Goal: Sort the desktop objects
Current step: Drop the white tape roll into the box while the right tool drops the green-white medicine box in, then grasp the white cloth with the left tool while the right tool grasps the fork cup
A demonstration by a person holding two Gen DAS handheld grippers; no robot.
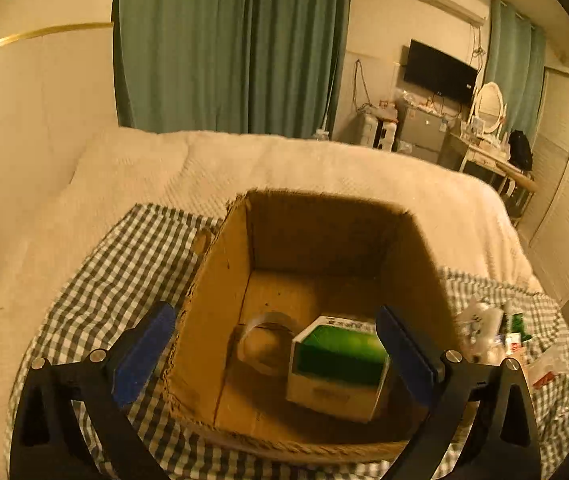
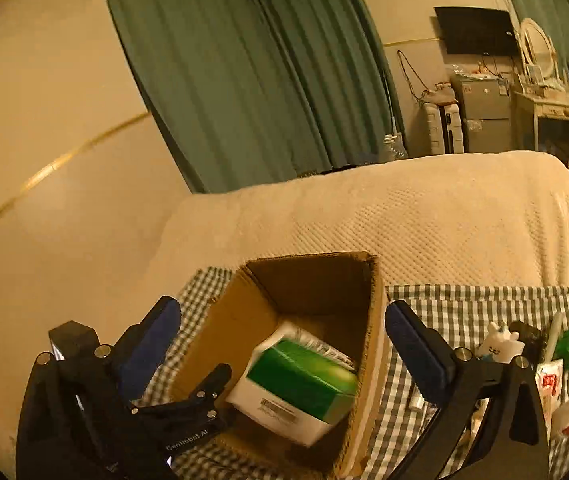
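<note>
So, quick rundown:
box contents: green-and-white carton point(image 1: 338, 364) lying tilted inside the cardboard box point(image 1: 220, 280), toward its right wall; print on it too blurry to read.
tape roll: clear-ish ring point(image 1: 266, 340) just left of the carton, touching or nearly, can't tell; hidden in the right wrist view.
cardboard box: open top, sits on the checked cloth point(image 1: 132, 264) over a cream blanket point(image 1: 284, 164).
left gripper point(image 1: 276, 352): jaws wide, nothing between the pads, hanging over the box's near edge.
right gripper point(image 2: 284, 344): also wide and empty; box betw its fingers.
leftover stuff: small white bunny figure point(image 2: 498, 346), packets w/ red print point(image 2: 550, 384), green bit point(image 2: 568, 344) on the cloth to the right, partly cut off behind the finger.
</note>
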